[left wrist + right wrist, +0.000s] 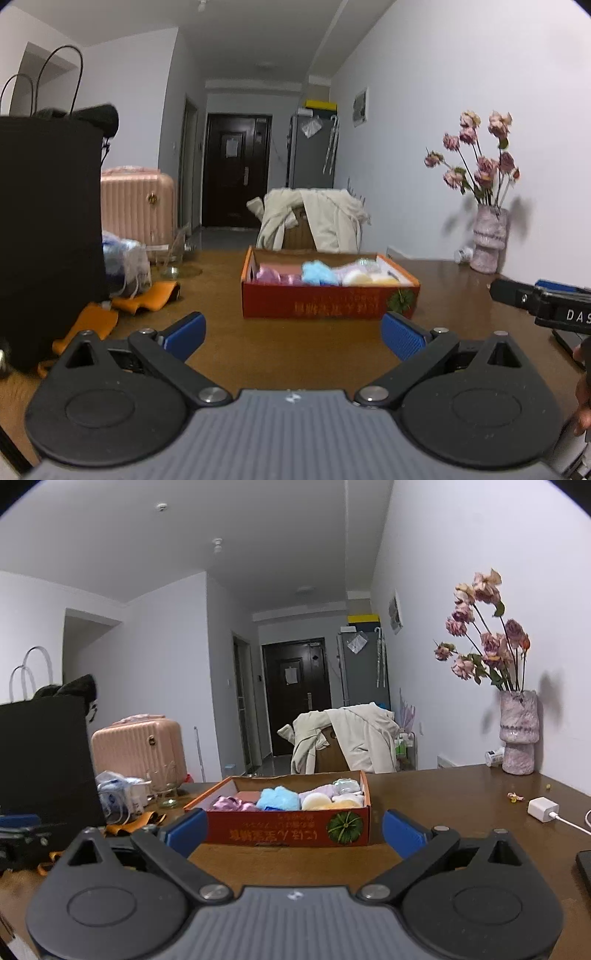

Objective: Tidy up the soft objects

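Note:
A red cardboard box [328,302] sits on the brown table and holds several soft objects: a pink-purple one [271,276], a blue fluffy one [317,272], and pale yellow round ones [357,277]. The box also shows in the right wrist view [288,829] with the blue soft object [277,798] inside. My left gripper [293,334] is open and empty, a short way in front of the box. My right gripper [293,829] is open and empty, just before the box. The right gripper's body shows at the left wrist view's right edge [543,301].
A black bag [48,229] stands at the left with orange straps [147,295] and a plastic bag [125,258] beside it. A vase of dried roses [517,734] stands at the back right. A white charger [542,809] and cable lie at the right. A chair with a coat [347,738] is behind the table.

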`<state>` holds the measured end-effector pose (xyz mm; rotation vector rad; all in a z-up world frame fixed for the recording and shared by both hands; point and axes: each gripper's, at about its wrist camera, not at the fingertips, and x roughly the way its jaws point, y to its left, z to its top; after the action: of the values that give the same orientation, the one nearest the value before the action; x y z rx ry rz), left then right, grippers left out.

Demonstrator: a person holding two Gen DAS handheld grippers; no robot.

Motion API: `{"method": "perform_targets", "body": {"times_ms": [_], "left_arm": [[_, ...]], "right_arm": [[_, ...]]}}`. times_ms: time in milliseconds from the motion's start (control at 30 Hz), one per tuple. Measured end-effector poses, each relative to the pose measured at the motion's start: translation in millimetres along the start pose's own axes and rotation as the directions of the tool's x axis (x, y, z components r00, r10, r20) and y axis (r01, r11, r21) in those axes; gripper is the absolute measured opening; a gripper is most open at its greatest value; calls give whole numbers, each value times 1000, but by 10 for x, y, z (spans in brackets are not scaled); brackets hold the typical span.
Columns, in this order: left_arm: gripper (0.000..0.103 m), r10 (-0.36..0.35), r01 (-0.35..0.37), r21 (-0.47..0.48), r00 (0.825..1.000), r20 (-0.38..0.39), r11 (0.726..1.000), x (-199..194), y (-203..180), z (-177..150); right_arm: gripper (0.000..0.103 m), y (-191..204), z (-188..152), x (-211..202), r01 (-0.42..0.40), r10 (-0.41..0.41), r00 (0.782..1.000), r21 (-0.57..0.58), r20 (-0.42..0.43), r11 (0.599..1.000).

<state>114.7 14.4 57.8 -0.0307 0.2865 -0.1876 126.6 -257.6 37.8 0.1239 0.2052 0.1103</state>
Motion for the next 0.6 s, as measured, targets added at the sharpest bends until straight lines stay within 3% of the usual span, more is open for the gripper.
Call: {"method": "perform_targets", "body": {"times_ms": [100,267,467,600], "left_arm": [[103,-3,2,22,1000,6,1000,-254,-46,-127],[103,15,-18,24,994,108,1000,-815,-41,-259],[103,64,-66,26,996,68,997,-1094,-46,-514],[103,24,-25,17,996,81,1000,-1180,-70,-521]], "right_arm": [[101,114,-106,-254,-13,13,1000,0,-19,1000],[103,265,-242,-752,-40,41,998,24,-44,999],[103,435,-421,-1111,-68,70,995,39,-66,997],[103,585,-503,-1239,-116,116,991,-1,-65,993]]}}
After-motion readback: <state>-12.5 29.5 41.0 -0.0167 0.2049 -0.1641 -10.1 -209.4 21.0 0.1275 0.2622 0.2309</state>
